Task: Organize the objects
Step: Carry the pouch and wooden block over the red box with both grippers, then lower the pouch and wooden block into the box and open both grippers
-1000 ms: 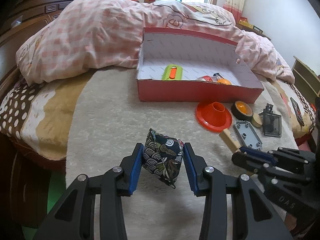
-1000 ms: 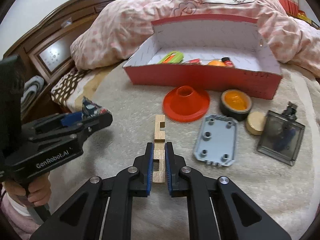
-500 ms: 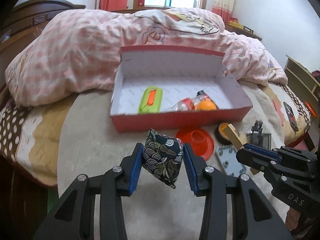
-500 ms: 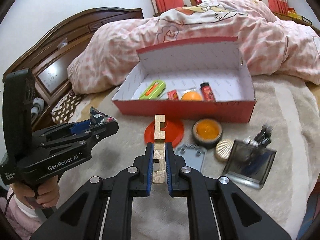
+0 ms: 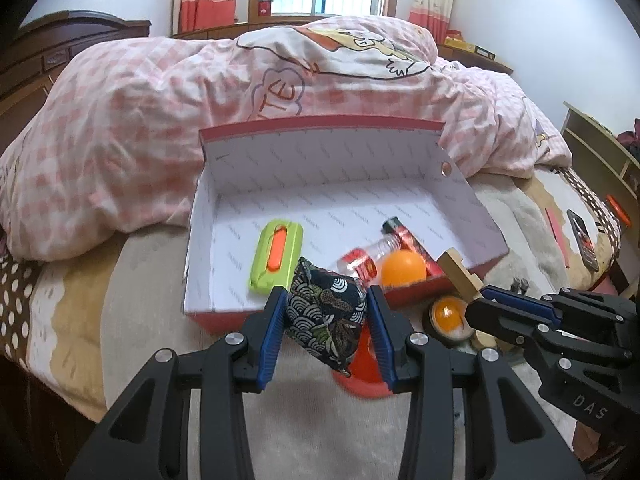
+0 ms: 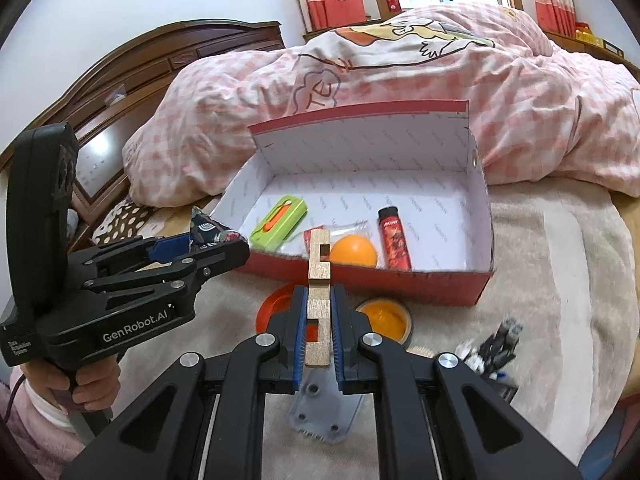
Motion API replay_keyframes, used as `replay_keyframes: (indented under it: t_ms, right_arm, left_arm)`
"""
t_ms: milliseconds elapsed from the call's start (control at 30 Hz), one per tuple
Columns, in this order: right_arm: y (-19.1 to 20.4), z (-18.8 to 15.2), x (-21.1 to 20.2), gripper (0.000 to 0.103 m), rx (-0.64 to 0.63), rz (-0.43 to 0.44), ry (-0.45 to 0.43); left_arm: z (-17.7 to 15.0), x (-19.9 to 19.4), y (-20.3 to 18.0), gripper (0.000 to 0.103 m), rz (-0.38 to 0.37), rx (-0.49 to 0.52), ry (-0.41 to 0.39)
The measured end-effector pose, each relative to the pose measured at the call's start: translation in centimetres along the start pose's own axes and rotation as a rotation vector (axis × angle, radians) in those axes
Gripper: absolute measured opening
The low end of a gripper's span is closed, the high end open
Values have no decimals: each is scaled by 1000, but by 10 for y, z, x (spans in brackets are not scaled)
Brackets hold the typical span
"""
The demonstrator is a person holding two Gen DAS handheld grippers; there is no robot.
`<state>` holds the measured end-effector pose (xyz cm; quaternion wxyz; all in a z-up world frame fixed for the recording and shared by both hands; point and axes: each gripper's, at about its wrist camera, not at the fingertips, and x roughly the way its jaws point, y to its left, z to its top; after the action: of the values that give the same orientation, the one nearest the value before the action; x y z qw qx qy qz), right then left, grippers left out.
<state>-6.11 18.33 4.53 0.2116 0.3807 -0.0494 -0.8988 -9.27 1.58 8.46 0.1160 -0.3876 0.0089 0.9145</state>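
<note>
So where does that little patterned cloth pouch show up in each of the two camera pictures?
Left wrist view: the patterned pouch sits low in the centre, clamped between the left gripper's blue pads, in front of the red box.
Right wrist view: only the tip of the pouch shows at the left, poking up from the gripper.
Shared landmark: the orange ball inside the box.

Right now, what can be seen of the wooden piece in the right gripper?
The wooden piece is a pale, flat bar of light unfinished-looking wood with square notches cut into one edge, giving it a stepped outline. It stands lengthwise along the fingers of the right gripper, which is shut on its lower part, blue pads pressing both flat sides; the upper part juts out free. It is held in the air before the red box, touching nothing else. From the left wrist view it sticks up at a slant.
</note>
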Motion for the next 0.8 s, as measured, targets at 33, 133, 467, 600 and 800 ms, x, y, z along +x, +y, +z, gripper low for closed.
replay_keyframes:
  t_ms: [33, 133, 467, 600, 800]
  right_arm:
    - [-2, 2, 1, 12, 1, -2, -1]
    - [-7, 10, 6, 12, 2, -11, -2]
    - [-23, 24, 25, 12, 20, -40, 9]
    - [-29, 30, 30, 12, 29, -53, 3]
    - [-38, 39, 38, 12, 41, -76, -4]
  left_arm:
    - [3, 3, 0, 40, -1, -1, -1]
    - [10, 10, 1, 40, -4, -6, -5]
    - [24, 35, 4, 40, 16, 9, 10]
    - [28, 44, 6, 40, 21, 2, 12]
    - [35, 60, 10, 40, 49, -12, 10]
